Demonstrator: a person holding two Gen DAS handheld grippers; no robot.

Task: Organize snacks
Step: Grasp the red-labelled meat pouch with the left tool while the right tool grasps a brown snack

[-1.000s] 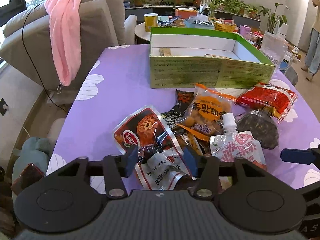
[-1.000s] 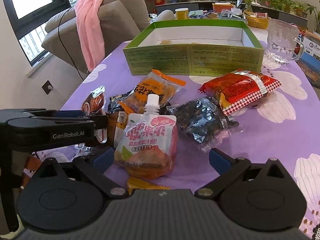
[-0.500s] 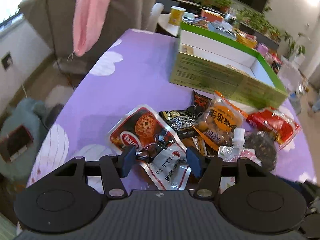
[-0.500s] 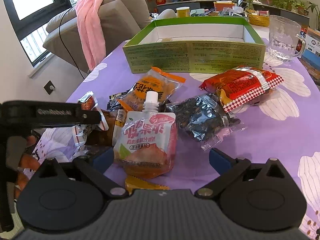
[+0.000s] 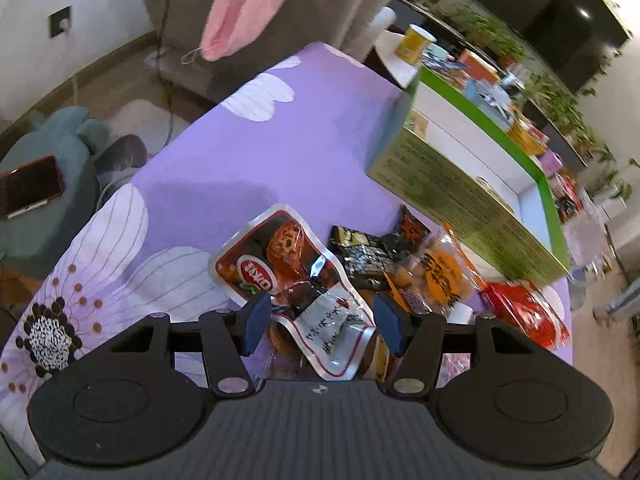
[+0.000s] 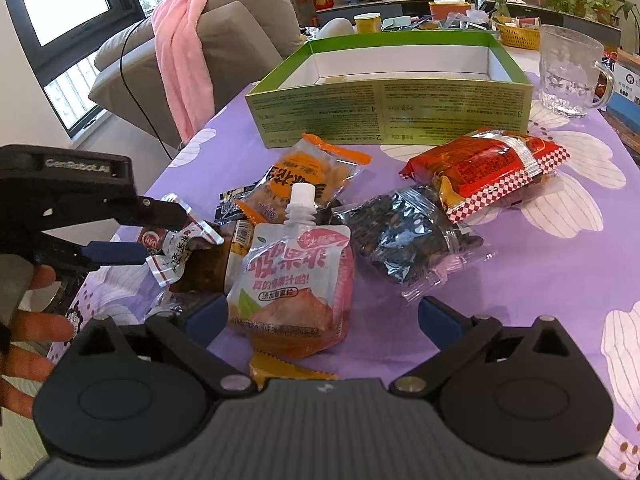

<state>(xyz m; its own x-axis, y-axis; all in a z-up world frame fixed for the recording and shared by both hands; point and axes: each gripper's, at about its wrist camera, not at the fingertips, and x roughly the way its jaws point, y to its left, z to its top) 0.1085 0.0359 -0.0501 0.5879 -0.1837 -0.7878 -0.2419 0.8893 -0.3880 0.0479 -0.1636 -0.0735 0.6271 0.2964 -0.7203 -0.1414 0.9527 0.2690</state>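
Two grippers working near green box (image 6: pixel 388 108) | snack pile (image 6: pixel 320 216) lying just before box, none moved inside yet | left gripper (image 5: pixel 320 320) rolling since a second ago, jaws wide, straddling red-white packet (image 5: pixel 296 280), grip unclear | right gripper (image 6: pixel 320 316) holding still, open around juice pouch (image 6: pixel 296 276), not pinching

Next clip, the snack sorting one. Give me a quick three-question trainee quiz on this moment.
1. True or false: the green box is packed to the rim with snacks.
2. Which item lies between the right gripper's fingers? A: spouted jelly pouch. B: red checkered bag. C: yellow cup.
3. Fill in: between the left gripper's fingers is a ____ packet.
Key: 1 false; 2 A; 3 red-and-white.
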